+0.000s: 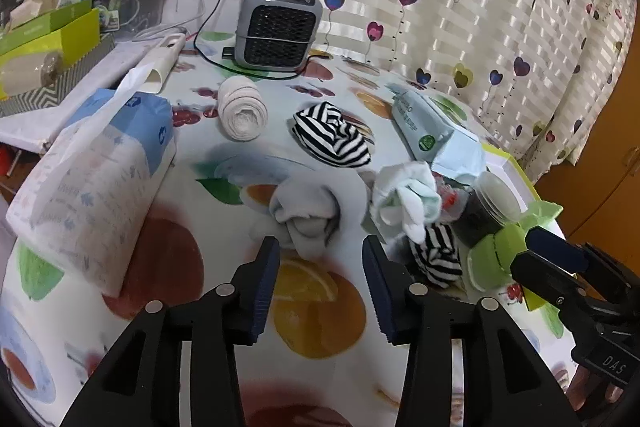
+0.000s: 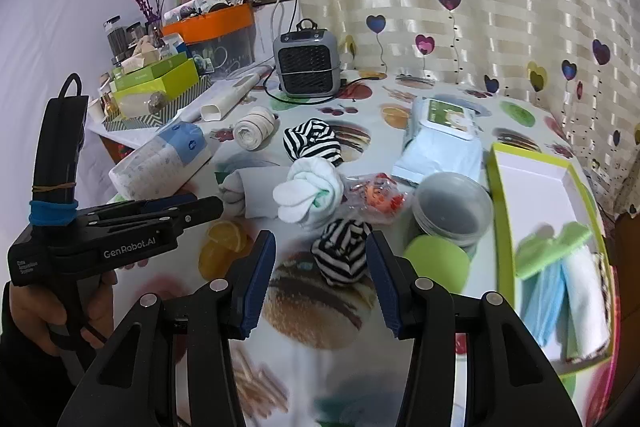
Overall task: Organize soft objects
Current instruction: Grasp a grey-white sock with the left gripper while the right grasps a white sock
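My left gripper (image 1: 320, 259) is open and empty, just short of a grey rolled sock bundle (image 1: 306, 215). A white sock bundle (image 1: 404, 201), a striped bundle (image 1: 330, 135) and a beige roll (image 1: 240, 107) lie beyond it. My right gripper (image 2: 320, 251) is open, its fingers on either side of a small black-and-white striped bundle (image 2: 342, 255) without touching it. The white bundle (image 2: 310, 193), a second striped bundle (image 2: 312, 141), the grey bundle (image 2: 246, 195) and the beige roll (image 2: 254, 129) lie farther off. The left gripper (image 2: 200, 205) shows at the left.
A green-rimmed box (image 2: 502, 227) at the right holds green, blue and white cloths. A plastic jar (image 2: 452, 209), a green lid (image 2: 436, 261), wipes packs (image 2: 444, 135), a tissue pack (image 1: 92, 179), a small heater (image 1: 278, 27) and cluttered boxes (image 1: 52, 39) stand around the table.
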Tool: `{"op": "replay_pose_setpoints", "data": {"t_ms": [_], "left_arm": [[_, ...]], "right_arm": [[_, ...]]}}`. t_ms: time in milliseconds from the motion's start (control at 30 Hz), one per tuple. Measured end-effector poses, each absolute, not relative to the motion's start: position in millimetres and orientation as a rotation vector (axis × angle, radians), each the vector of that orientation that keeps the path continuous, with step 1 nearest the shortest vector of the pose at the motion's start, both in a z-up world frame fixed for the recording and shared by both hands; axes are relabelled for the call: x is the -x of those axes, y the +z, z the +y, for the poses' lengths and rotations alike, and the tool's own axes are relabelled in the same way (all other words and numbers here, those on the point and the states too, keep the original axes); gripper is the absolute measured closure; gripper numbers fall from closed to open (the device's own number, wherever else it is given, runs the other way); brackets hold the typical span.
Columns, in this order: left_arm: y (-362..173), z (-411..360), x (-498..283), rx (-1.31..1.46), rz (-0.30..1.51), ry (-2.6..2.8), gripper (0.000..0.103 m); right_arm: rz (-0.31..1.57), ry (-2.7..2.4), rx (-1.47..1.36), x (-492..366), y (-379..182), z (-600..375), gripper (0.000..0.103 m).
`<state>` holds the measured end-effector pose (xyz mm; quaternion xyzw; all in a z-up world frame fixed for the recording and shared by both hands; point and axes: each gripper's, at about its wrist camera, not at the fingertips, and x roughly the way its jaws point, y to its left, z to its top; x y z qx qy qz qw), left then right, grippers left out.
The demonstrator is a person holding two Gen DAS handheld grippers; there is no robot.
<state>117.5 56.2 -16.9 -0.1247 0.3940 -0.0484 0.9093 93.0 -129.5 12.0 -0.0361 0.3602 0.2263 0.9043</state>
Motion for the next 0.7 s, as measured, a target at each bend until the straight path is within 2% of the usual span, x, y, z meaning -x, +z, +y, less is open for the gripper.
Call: {"op": "replay_pose_setpoints", "data": {"t_ms": [700], "left_arm": [[-33.9, 63.8, -178.7, 0.269, 0.858, -0.168, 0.056]], "right_arm": [[0.845, 0.444, 0.038, -174.7, -14.5, -97.6, 0.055]]}}
